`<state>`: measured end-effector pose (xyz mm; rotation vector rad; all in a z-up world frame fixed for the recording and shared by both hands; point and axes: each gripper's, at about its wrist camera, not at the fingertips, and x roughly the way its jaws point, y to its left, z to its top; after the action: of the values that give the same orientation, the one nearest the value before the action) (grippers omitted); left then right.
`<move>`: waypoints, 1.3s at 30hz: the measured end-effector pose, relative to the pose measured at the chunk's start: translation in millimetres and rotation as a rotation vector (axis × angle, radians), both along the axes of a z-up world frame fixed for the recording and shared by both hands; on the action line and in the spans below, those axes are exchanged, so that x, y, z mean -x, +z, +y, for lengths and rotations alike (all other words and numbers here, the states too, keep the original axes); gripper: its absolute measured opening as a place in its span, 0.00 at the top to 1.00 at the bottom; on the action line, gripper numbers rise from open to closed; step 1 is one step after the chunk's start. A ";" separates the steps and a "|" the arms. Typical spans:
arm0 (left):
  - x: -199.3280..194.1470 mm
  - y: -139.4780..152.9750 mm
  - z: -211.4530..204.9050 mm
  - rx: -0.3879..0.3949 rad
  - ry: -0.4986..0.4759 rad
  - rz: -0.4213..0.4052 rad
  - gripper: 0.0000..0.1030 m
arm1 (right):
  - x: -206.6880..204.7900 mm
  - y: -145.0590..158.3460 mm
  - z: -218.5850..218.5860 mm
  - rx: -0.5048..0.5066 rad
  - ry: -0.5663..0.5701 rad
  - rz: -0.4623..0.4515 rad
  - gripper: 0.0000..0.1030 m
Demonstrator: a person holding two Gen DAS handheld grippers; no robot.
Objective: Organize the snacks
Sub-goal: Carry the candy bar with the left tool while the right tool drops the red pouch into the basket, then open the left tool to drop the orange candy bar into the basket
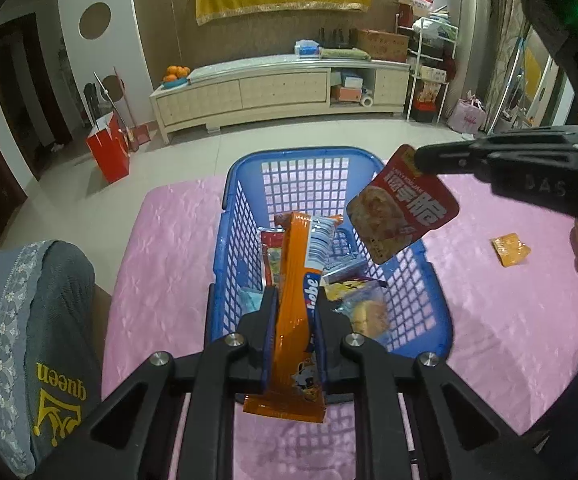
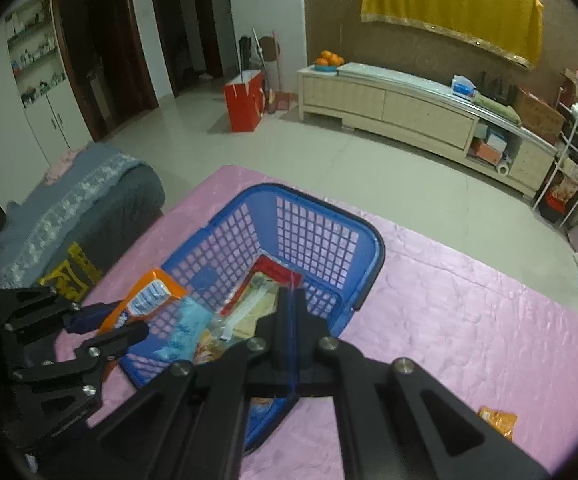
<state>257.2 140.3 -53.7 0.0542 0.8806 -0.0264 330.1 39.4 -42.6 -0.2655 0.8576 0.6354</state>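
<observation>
A blue plastic basket (image 1: 229,208) stands on the pink tablecloth and holds several snack packs; it also shows in the right wrist view (image 2: 369,236). My left gripper (image 1: 296,300) is shut on a long orange snack pack (image 1: 295,280) held over the basket's near end; the pack also shows in the right wrist view (image 2: 145,300). My right gripper (image 1: 419,160) is shut on the top edge of a red snack pouch (image 1: 401,208), which hangs above the basket's right side. In the right wrist view my right gripper (image 2: 291,292) holds the pouch edge-on, so only a thin line shows.
A small orange packet (image 1: 509,249) lies on the pink tablecloth (image 1: 509,320) right of the basket, also in the right wrist view (image 2: 497,420). A grey cushioned seat (image 1: 33,320) stands at the table's left. Beyond are tiled floor, a red bag (image 1: 107,152) and a long cabinet (image 1: 281,88).
</observation>
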 end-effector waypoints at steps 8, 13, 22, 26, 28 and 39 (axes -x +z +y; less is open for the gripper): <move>-13.7 -11.9 4.3 0.000 0.007 0.030 0.86 | -17.6 -27.4 22.0 0.189 -0.042 -0.112 0.75; -8.7 -12.7 5.5 0.000 0.012 0.039 0.86 | -7.1 -23.9 8.4 0.151 -0.070 -0.092 0.14; 7.5 4.1 5.4 0.027 0.013 0.018 0.86 | 13.3 -1.4 -9.2 0.144 -0.072 -0.063 0.14; 11.8 13.9 0.7 0.026 -0.010 0.003 0.86 | 24.3 4.2 -18.8 0.143 -0.087 -0.080 0.13; 12.7 17.3 -1.8 0.026 -0.023 -0.001 0.86 | 26.3 4.5 -26.1 0.126 -0.098 -0.055 0.13; -0.5 19.7 -29.8 0.010 -0.091 0.006 0.86 | 35.2 1.7 -53.7 0.077 -0.146 -0.016 0.13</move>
<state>257.7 110.5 -34.1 0.0849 0.8833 -0.1155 294.9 -14.3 -40.9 -0.2742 0.8789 0.4641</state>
